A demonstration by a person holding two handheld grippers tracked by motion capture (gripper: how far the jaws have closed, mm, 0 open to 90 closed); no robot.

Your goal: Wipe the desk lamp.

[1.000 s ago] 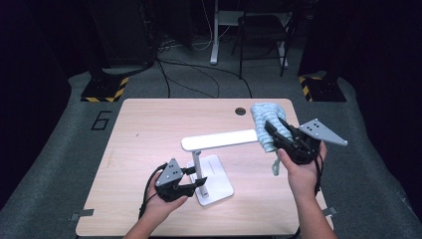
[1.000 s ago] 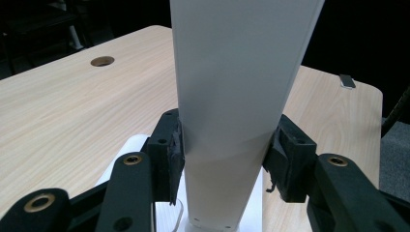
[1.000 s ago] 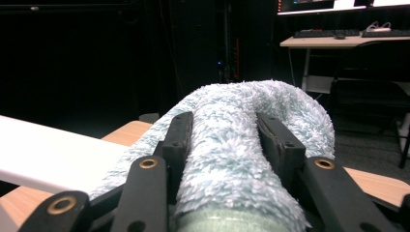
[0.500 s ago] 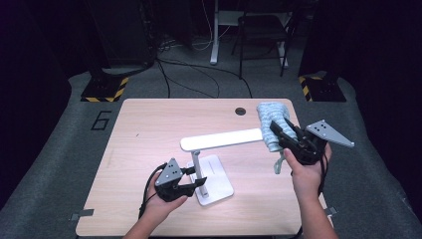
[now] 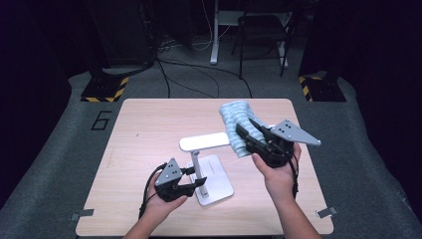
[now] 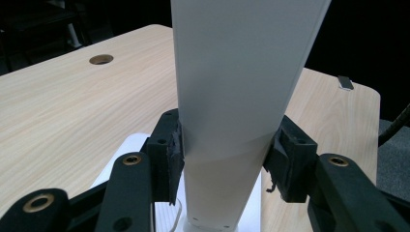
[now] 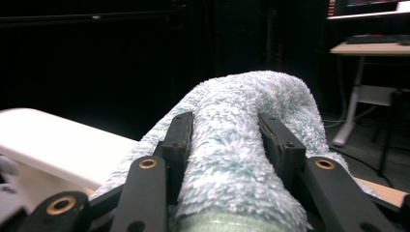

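A white desk lamp stands on the table with its flat base (image 5: 219, 184) near the front middle and its long head (image 5: 204, 142) lying level above it. My left gripper (image 5: 198, 183) is shut on the lamp's upright post (image 6: 232, 121), one jaw on each side, just above the base. My right gripper (image 5: 245, 131) is shut on a fluffy light-blue cloth (image 5: 238, 124), held above the table at the right end of the lamp head. In the right gripper view the cloth (image 7: 241, 159) bulges between both jaws, with the white lamp head (image 7: 53, 145) at the left.
The light wooden table (image 5: 144, 144) has a round cable hole (image 6: 101, 59) near its far edge. Dark floor, cables, a chair and yellow-black striped stand feet (image 5: 102, 89) lie beyond the table. The table's left half is bare wood.
My right gripper has carried the cloth left and a little forward, from beyond the lamp head's right end onto that end. The left gripper has stayed on the post.
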